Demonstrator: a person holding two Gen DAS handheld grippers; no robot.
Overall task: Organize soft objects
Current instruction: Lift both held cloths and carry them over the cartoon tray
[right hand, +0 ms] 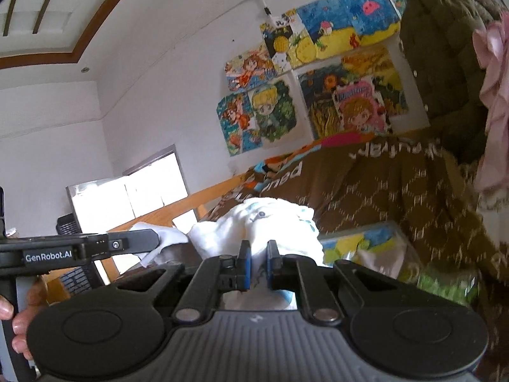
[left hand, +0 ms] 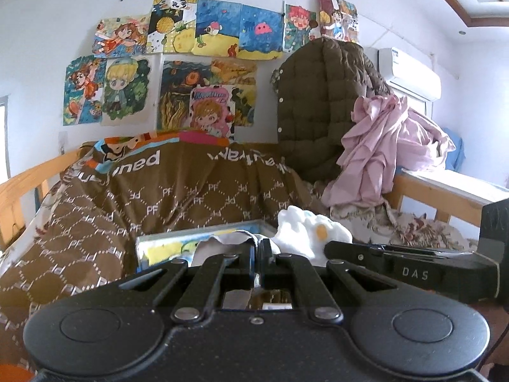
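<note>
Both claws are clamping the same white cloth (right hand: 254, 222). My left claw (left hand: 257, 254) is pinching a thin edge of it with its fingers nearly together; my right claw (right hand: 257, 264) is gripping a thicker fold. The cloth is bunching up just ahead of my right fingers and stretching sideways toward the left claw, so its long axis is running between my two claws, above the brown quilt (left hand: 191, 191).

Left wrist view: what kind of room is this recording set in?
Most likely a child's bedroom: a wooden bed rail edges a brown quilt, hand-drawn cartoon pictures cover the wall, and a quilted jacket and pink cloth are heaped at one end.
</note>
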